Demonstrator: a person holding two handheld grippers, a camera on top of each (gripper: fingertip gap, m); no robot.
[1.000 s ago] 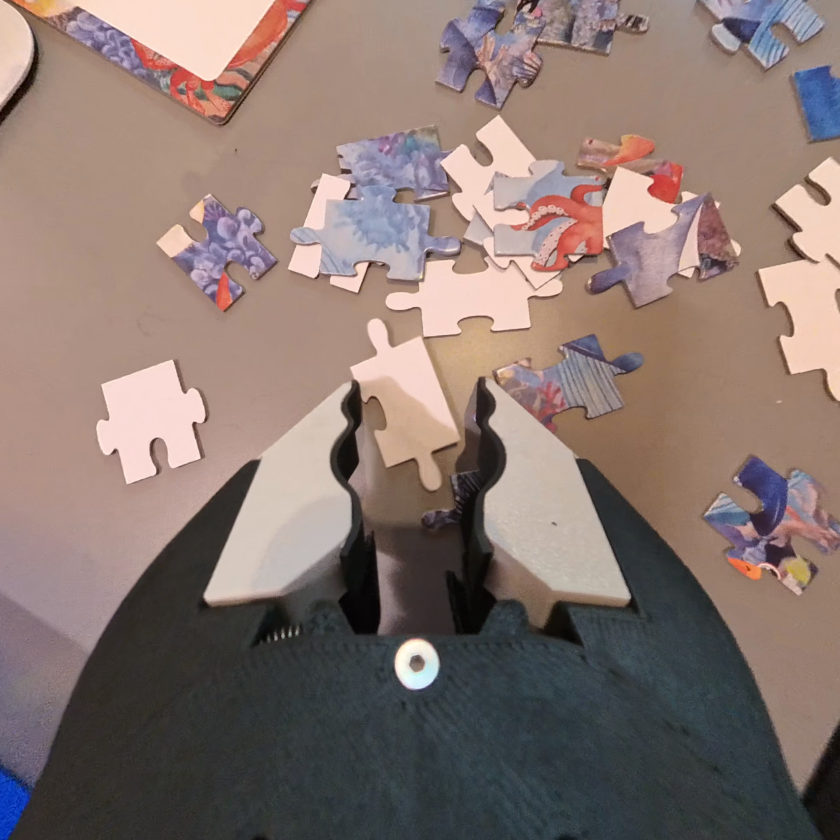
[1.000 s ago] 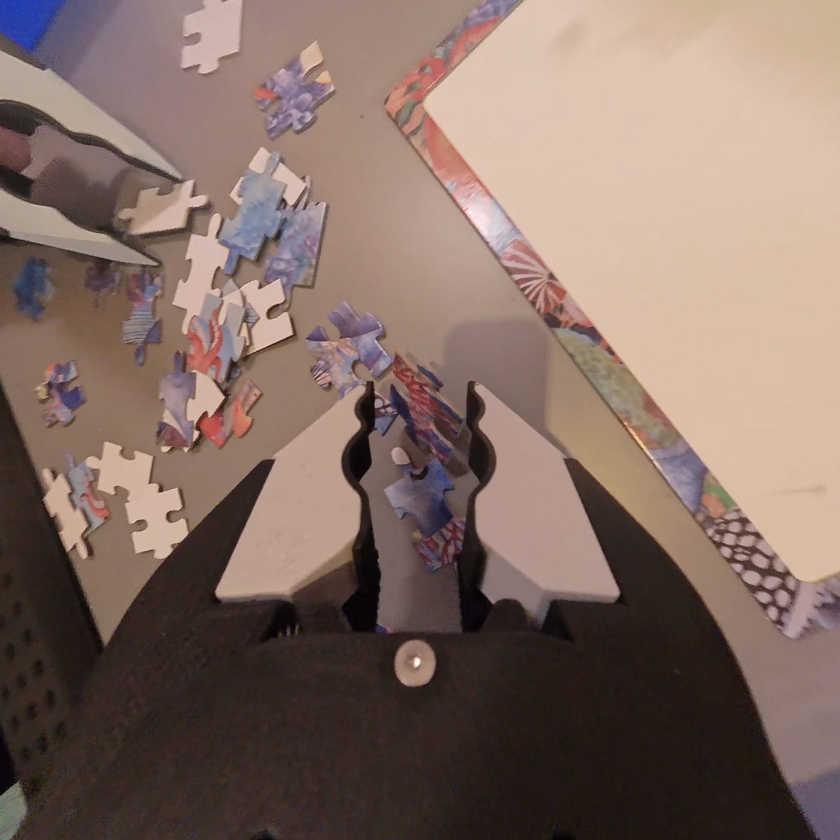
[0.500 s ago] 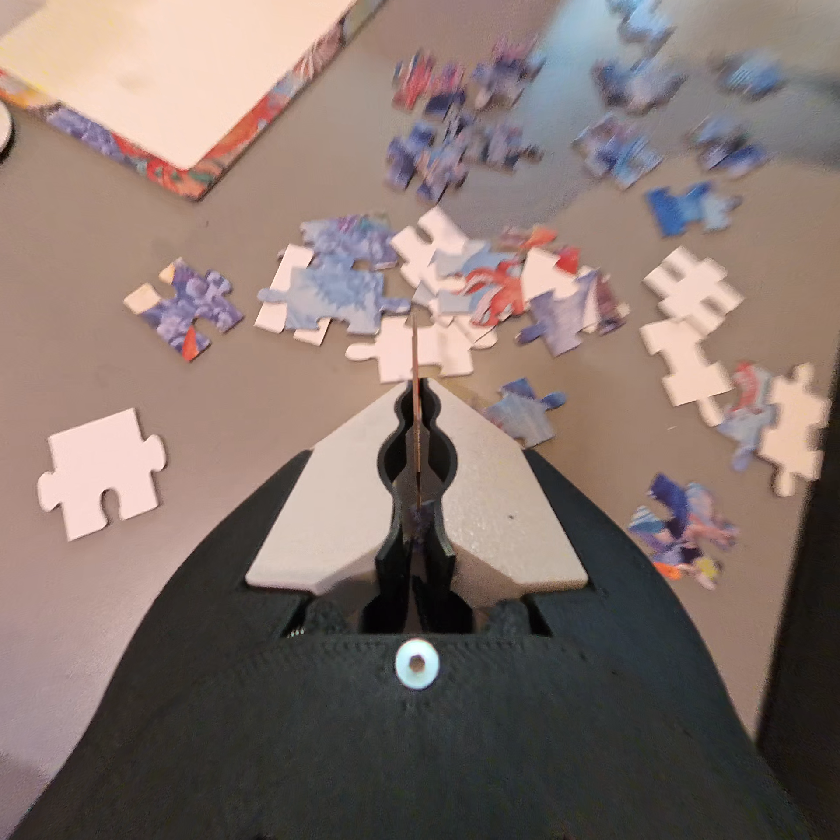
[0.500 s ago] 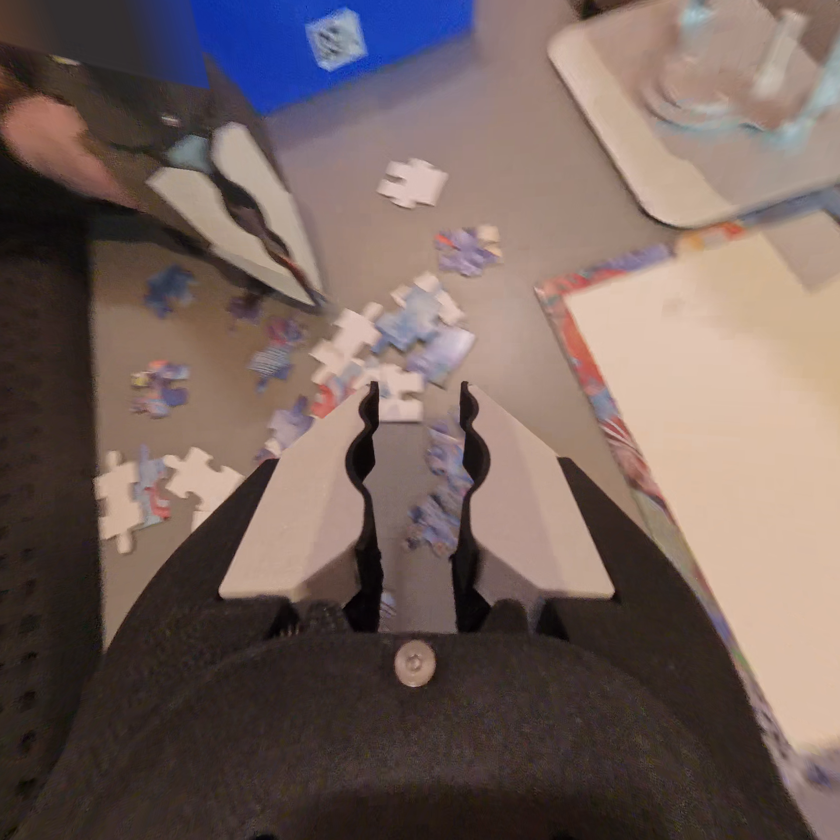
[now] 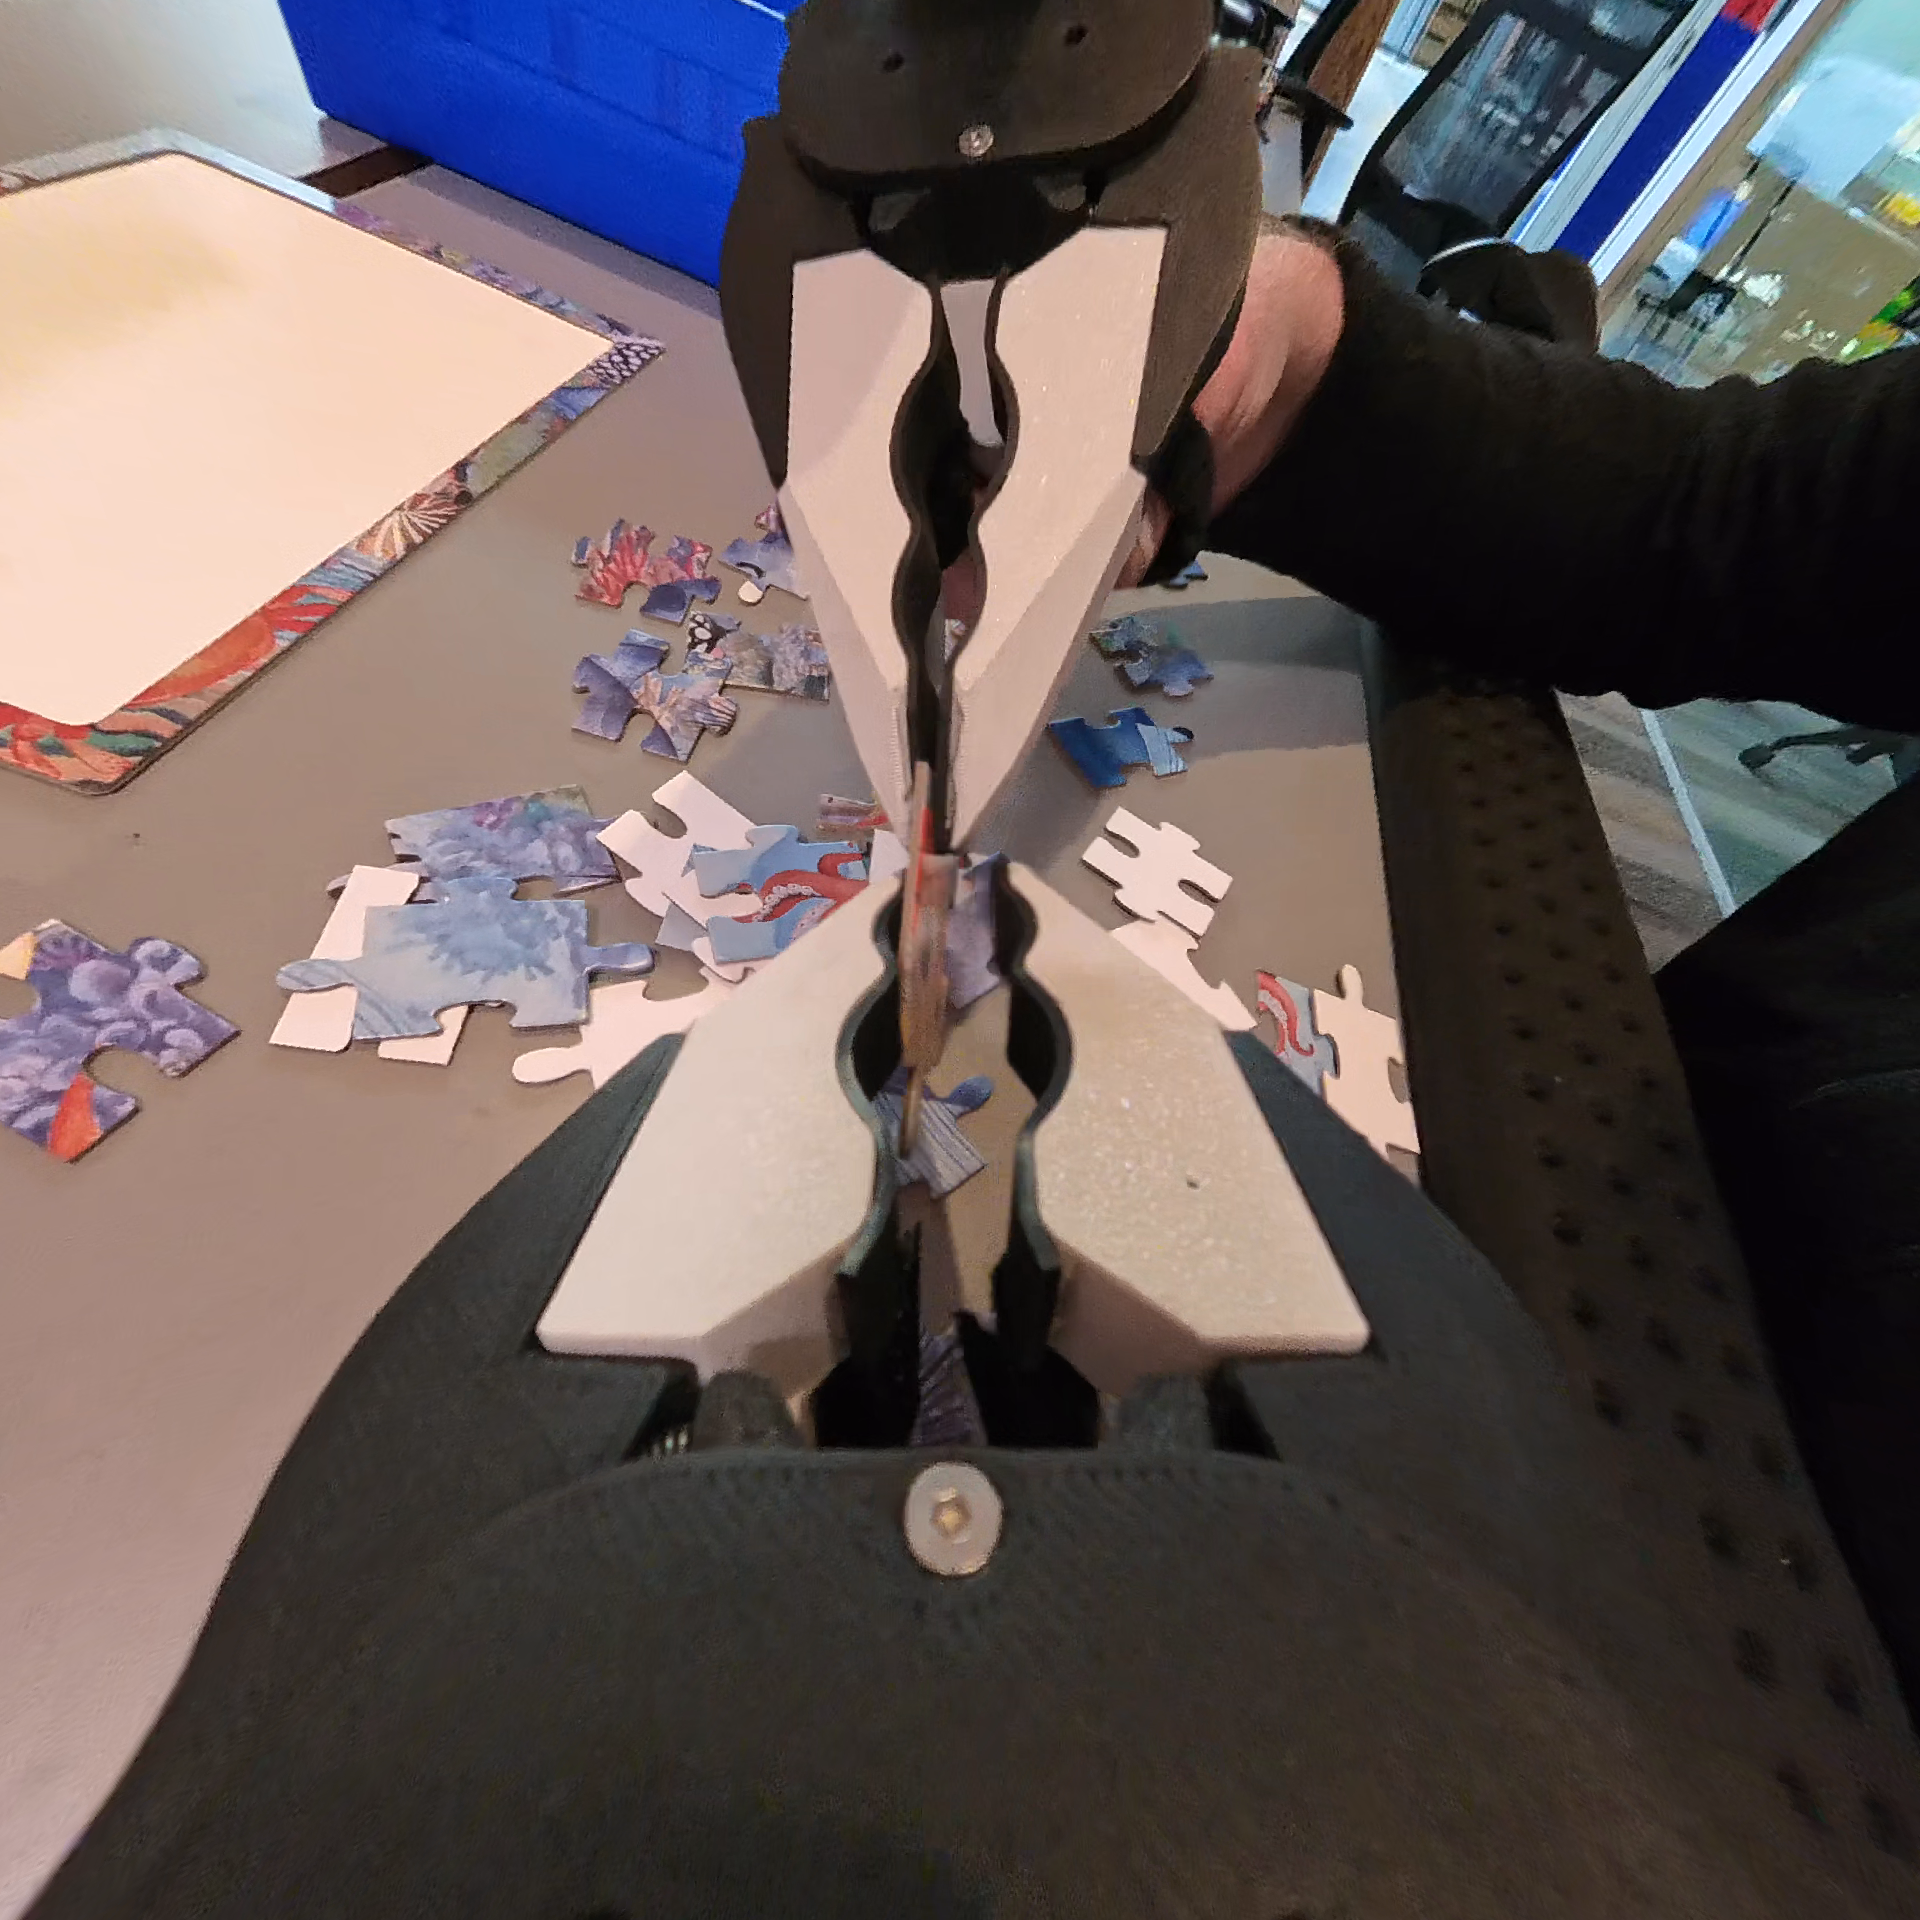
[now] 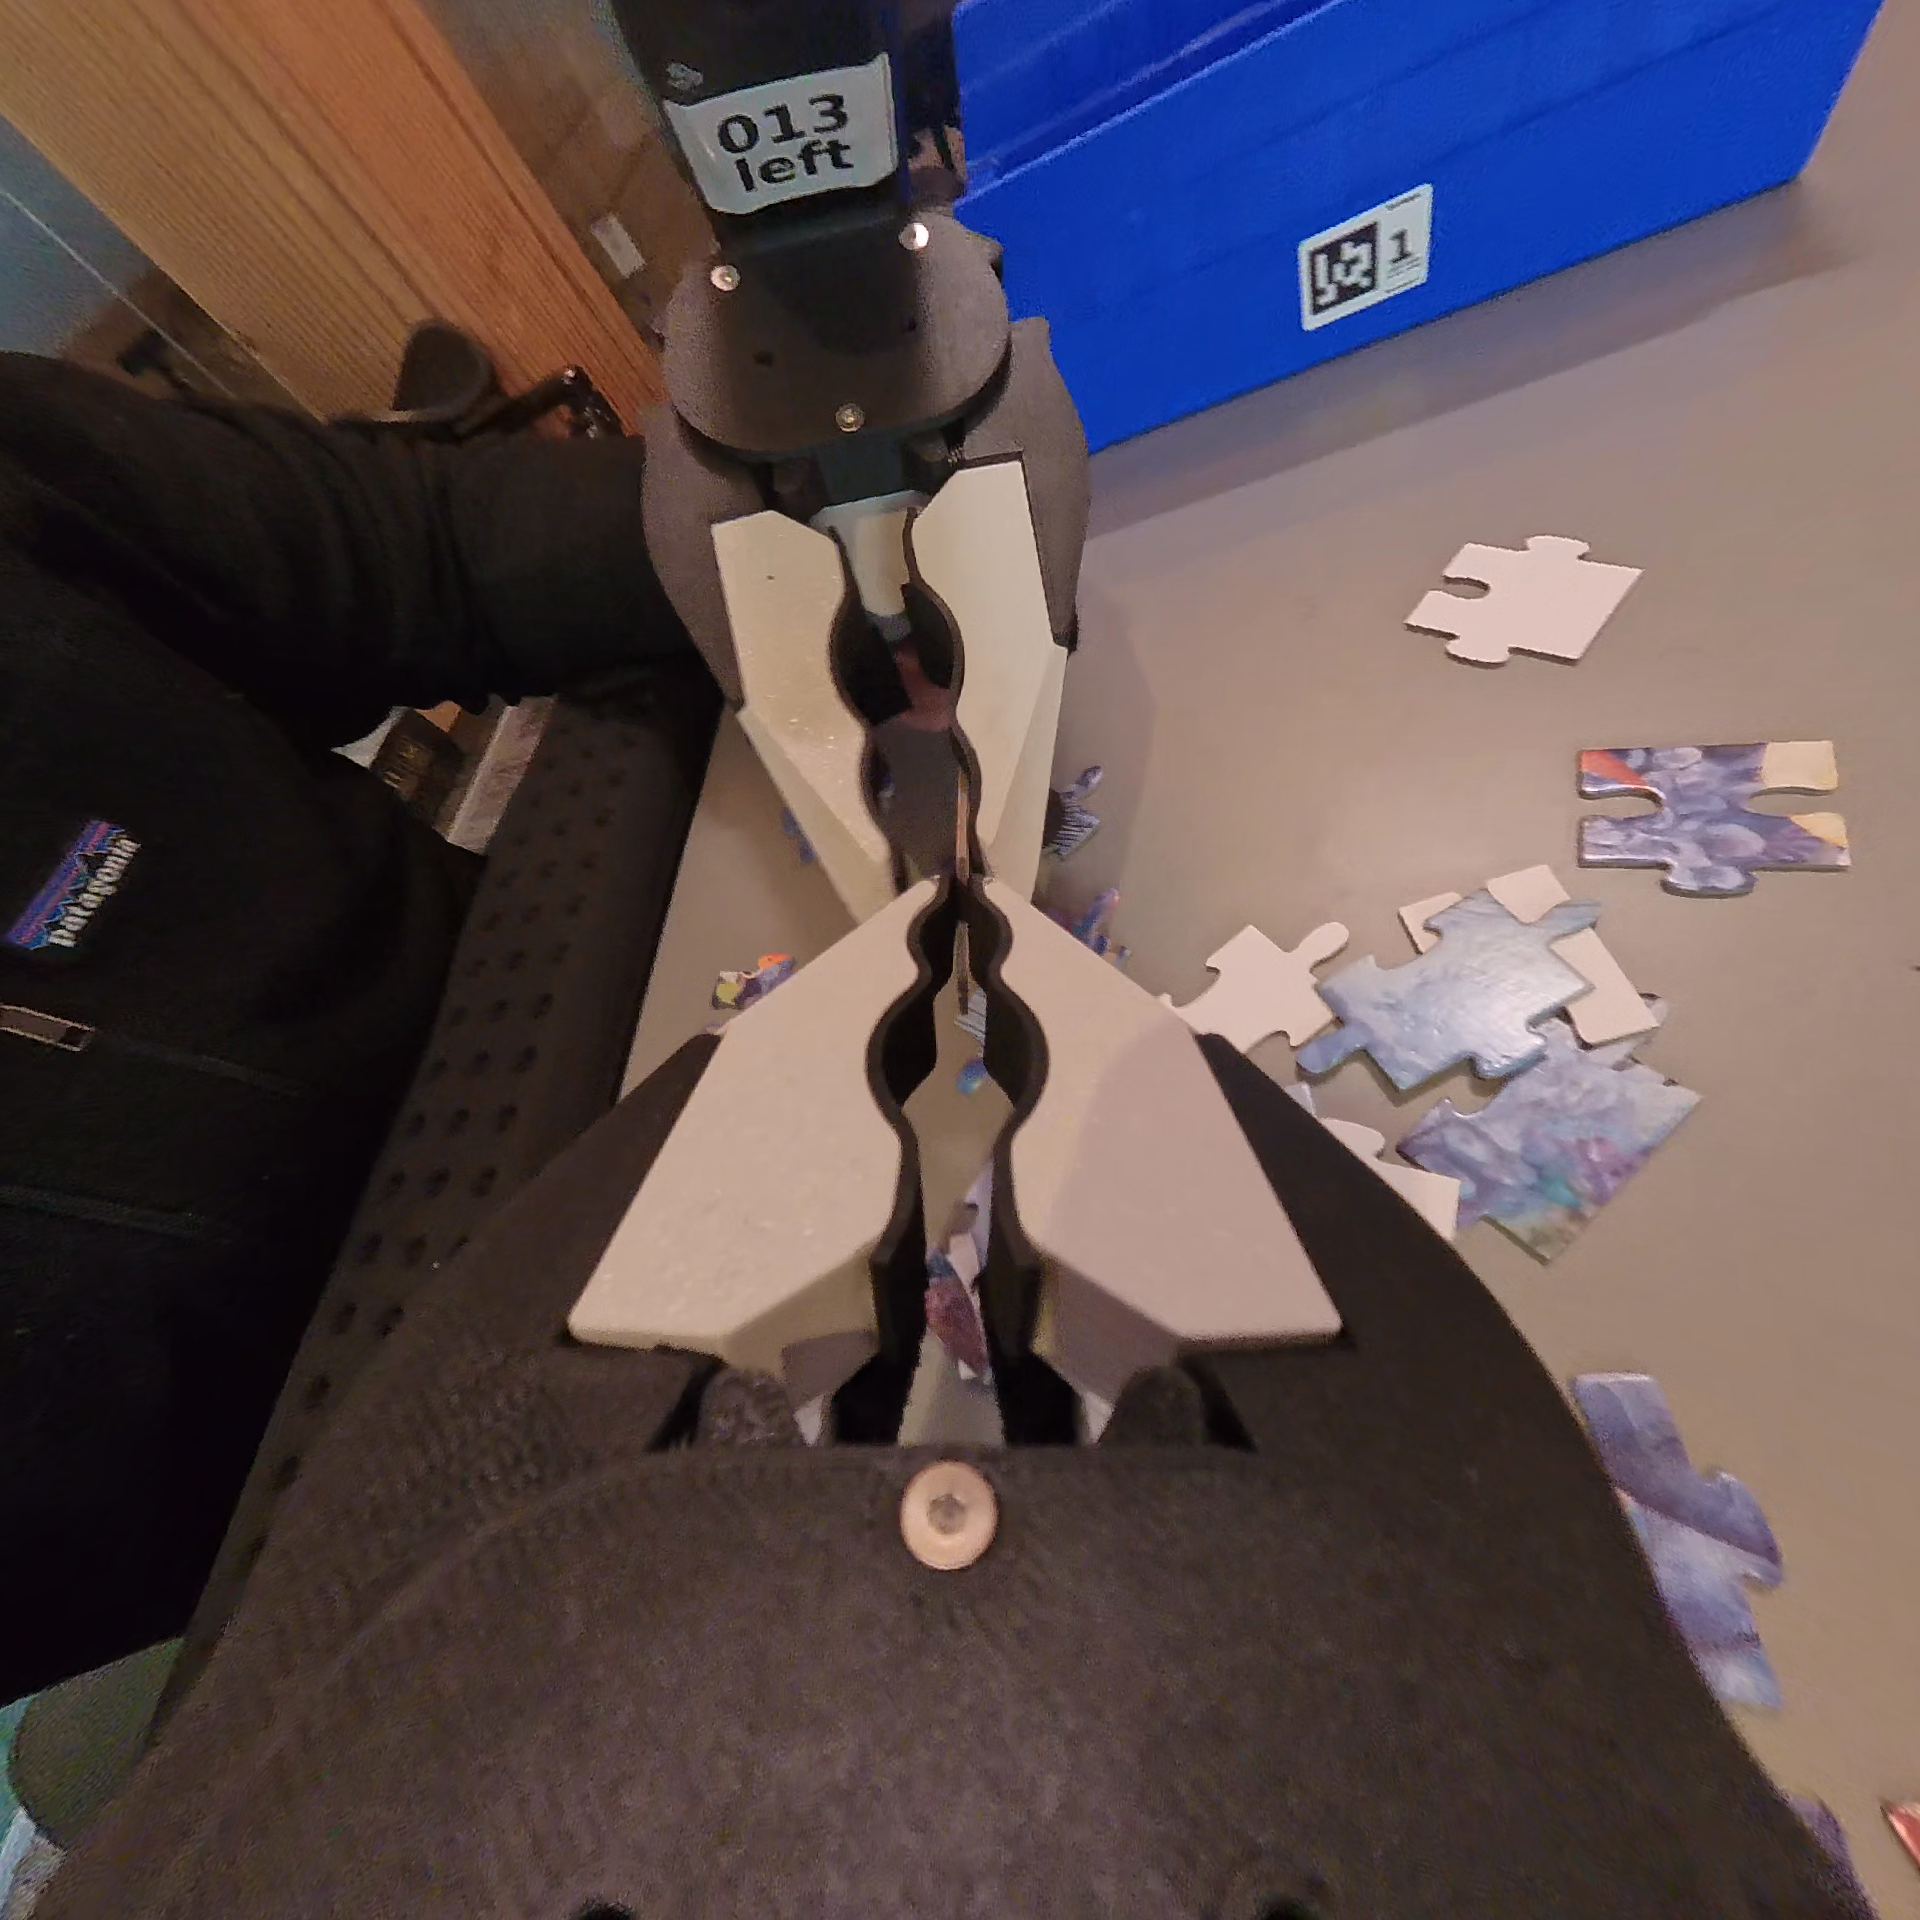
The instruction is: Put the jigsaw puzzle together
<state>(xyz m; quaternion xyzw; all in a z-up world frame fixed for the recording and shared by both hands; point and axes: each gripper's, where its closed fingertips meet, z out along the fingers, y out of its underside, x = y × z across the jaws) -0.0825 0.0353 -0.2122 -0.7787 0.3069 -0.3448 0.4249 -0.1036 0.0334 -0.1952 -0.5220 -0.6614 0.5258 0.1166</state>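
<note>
One jigsaw piece (image 5: 925, 971) stands on edge, thin side to the camera, between the tips of the left gripper (image 5: 948, 883) and the right gripper (image 5: 928, 821). Loose pieces (image 5: 468, 951) lie flat below, some white side up. The puzzle frame (image 5: 343, 566) lies far left.

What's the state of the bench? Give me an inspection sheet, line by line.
Surface: grey table, no spills seen.
Job's things: frame with patterned border, middle empty; loose pieces scattered beside it, some face down; one piece in the air, edge-on.
Clutter: blue box at the table's far side.
Grippers: left gripper and right gripper tip to tip above the table; right looks shut on the piece, left jaws apart around it.
Cables: nothing seen.
Surroundings: black perforated chair at the table's edge, wood panelling, a person's black sleeve.
</note>
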